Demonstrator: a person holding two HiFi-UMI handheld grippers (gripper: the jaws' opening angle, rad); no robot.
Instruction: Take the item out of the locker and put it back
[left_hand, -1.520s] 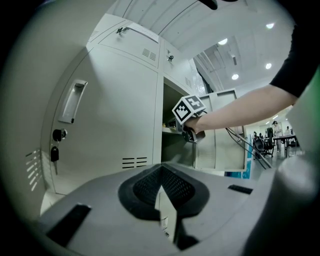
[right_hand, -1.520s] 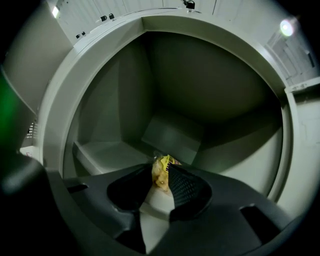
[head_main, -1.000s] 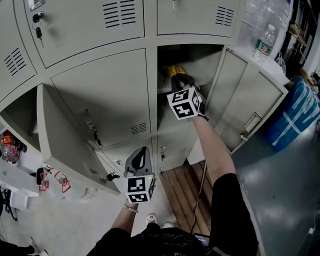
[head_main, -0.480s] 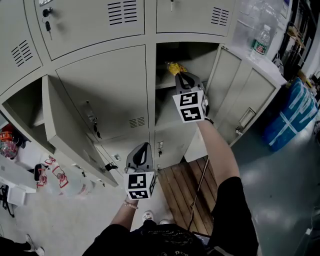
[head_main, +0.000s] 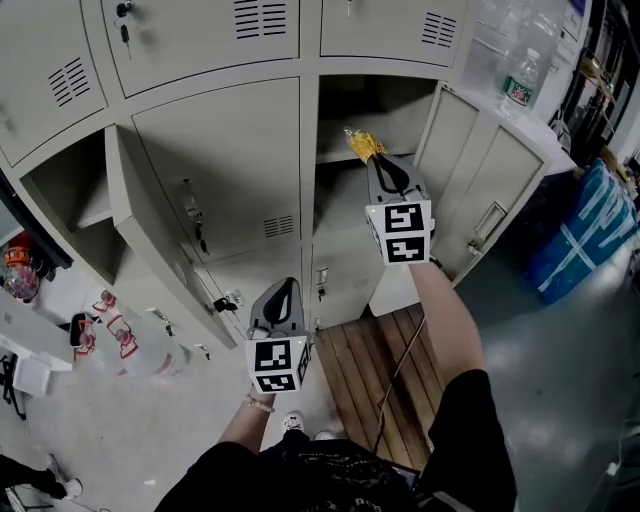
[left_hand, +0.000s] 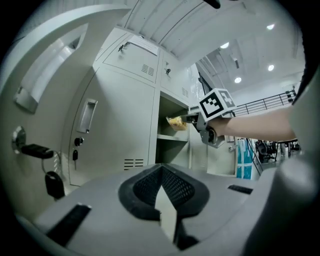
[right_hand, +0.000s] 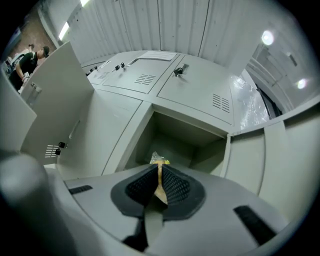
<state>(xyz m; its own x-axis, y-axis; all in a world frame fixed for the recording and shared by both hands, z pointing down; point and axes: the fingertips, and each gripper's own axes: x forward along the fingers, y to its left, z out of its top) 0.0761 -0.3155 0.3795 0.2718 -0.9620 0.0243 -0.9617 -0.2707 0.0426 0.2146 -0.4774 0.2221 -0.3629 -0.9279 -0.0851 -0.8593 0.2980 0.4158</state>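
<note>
**Head view:** the right gripper (head_main: 373, 160), a grey shell bearing a black-and-white marker cube (head_main: 400, 232), holds a crinkled yellow packet (head_main: 360, 144) at the mouth of the open compartment of the grey sheet-metal locker (head_main: 220, 170), just above the shelf's front edge. The left gripper (head_main: 283, 287) hangs lower, before the closed doors. **Left gripper view:** its black, mesh-textured pads (left_hand: 175, 187) meet with nothing between them. **Right gripper view:** the jaws are pinched on the packet's thin lower edge, and its crumpled top stands beyond the tips.
</note>
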